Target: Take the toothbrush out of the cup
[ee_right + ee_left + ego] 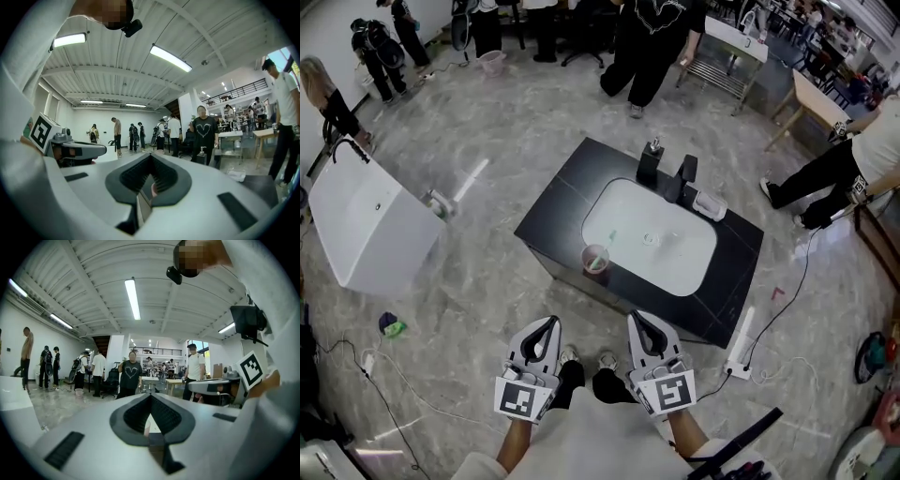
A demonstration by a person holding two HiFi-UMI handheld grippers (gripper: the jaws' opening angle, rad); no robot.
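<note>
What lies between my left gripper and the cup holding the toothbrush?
In the head view, only grey floor and the front edge of the black counter lie between the left gripper and the cup; nothing else stands there.

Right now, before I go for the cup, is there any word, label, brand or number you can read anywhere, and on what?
No readable words or numbers anywhere.
Marker cube on the left, marker cube on the right: black-and-white square patterns only, no letters.
Bystander's black T-shirt: a heart outline, no text.
Cup: too small to show any label.
</note>
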